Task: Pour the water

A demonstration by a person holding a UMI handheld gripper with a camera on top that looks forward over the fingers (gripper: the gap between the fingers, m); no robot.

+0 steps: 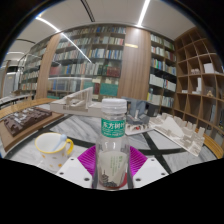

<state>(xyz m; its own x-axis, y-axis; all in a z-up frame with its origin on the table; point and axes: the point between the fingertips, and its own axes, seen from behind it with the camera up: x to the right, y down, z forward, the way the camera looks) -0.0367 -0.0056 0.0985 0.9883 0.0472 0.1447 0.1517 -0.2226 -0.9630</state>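
Gripper (111, 168) is clenched on a clear, ribbed plastic water bottle (113, 140), white cap, green label, upright between the pink pads. Left of the fingers sits a yellow mug (52, 146) on the pale table (80, 126); bookshelves (95, 58) beyond.

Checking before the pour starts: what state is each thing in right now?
Water bottle: upright, cap on, standing between the tongs' fingers.
Tongs: closed on the bottle, both pads against its sides.
Mug: upright on the table, beside the bottle; contents not visible.
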